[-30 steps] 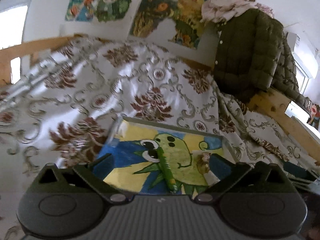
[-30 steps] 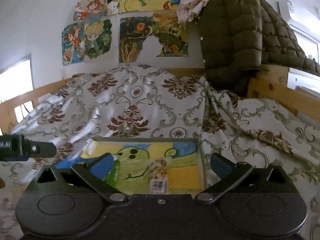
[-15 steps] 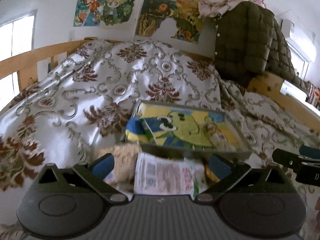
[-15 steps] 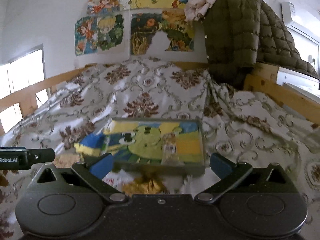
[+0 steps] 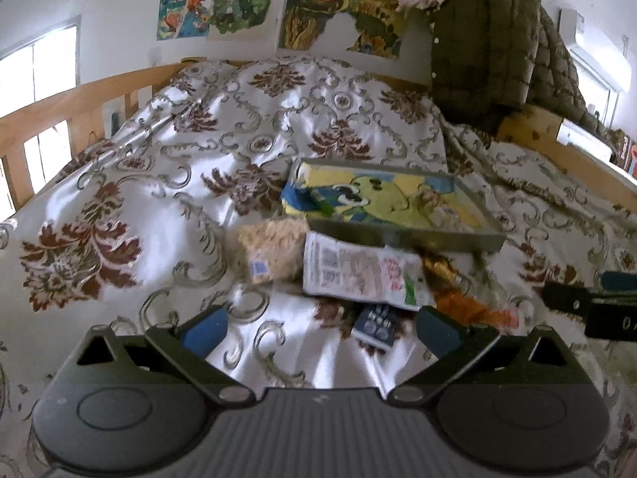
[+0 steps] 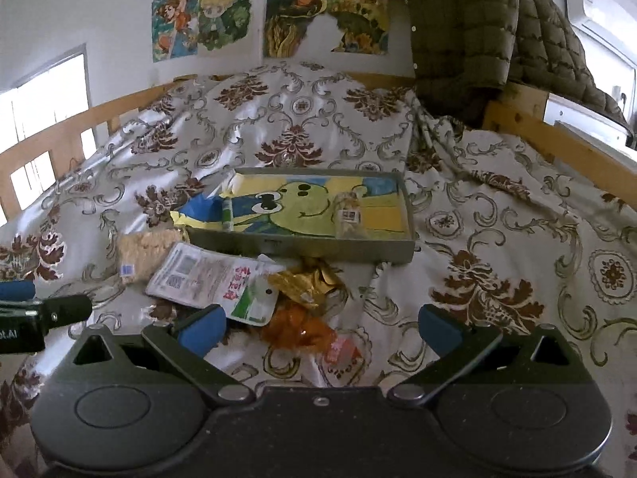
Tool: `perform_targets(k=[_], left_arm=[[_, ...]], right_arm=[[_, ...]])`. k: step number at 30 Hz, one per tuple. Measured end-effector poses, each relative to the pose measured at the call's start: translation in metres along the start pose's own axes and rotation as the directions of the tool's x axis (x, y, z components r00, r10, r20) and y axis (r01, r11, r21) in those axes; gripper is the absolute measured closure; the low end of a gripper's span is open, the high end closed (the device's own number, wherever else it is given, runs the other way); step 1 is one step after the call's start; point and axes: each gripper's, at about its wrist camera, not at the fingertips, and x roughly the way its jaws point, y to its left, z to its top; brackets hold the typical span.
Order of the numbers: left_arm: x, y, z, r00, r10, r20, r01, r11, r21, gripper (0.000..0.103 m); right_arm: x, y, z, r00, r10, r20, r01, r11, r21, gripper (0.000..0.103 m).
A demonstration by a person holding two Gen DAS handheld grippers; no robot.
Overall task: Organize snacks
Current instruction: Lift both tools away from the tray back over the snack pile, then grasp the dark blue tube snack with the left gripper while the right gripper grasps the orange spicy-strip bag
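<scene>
Both grippers, left gripper [image 5: 320, 324] and right gripper [image 6: 322, 324], hover with fingers spread wide and empty above the bed [image 6: 497, 207]; snack packets [image 6: 211, 275] lie heaped just before the tray [image 6: 302, 249].

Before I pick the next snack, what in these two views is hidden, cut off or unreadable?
- Left wrist view: orange packet partly behind the left hand-held gripper finger.
- Both views: white packet print too blurred to read.
- Right wrist view: gold wrapper partly under the white packet and the tray wall.
- Dark blue packet: label unreadable.
</scene>
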Motion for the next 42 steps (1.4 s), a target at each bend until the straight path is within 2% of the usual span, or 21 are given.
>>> perform_targets(k=[12, 19, 22, 25, 29, 36, 39, 42], left_arm=[[0.003, 0.014, -0.006, 0.998, 0.052, -0.037, -0.054, 0.997, -0.059, 0.0], [0.009, 0.016, -0.007, 0.995, 0.082, -0.064, -0.086, 0.995, -0.057, 0.0], [0.012, 0.016, -0.008, 0.993, 0.087, -0.083, -0.091, 0.994, -0.052, 0.0], [0.017, 0.016, -0.008, 0.993, 0.066, -0.098, -0.071, 0.996, -0.047, 0.0], [0.033, 0.009, -0.007, 0.993, 0.04, -0.111, -0.041, 0.999, -0.006, 0.0], [0.067, -0.004, -0.007, 0.985, -0.031, -0.17, 0.041, 0.997, 0.059, 0.0], [0.08, -0.007, -0.007, 0.98, -0.059, -0.189, 0.074, 0.995, 0.071, 0.0], [0.093, -0.014, -0.001, 0.977, -0.115, -0.181, 0.138, 0.984, 0.116, 0.0]], right_arm=[[0.004, 0.003, -0.007, 0.999, -0.025, -0.035, 0.024, 1.0, -0.016, 0.001], [0.007, 0.004, -0.01, 0.998, -0.022, -0.055, 0.021, 1.0, -0.018, 0.001], [0.012, 0.004, -0.011, 0.996, -0.007, -0.094, 0.006, 1.0, -0.011, 0.001], [0.021, -0.001, -0.01, 0.986, 0.058, -0.153, -0.055, 0.998, 0.021, 0.001], [0.036, -0.01, -0.003, 0.978, 0.096, -0.187, -0.089, 0.995, 0.045, 0.001], [0.072, -0.024, 0.01, 0.978, 0.108, -0.18, -0.123, 0.989, -0.077, 0.001], [0.089, -0.029, 0.011, 0.974, 0.136, -0.18, -0.159, 0.98, -0.118, 0.001], [0.101, -0.031, 0.012, 0.97, 0.171, -0.176, -0.2, 0.966, -0.163, 0.001]])
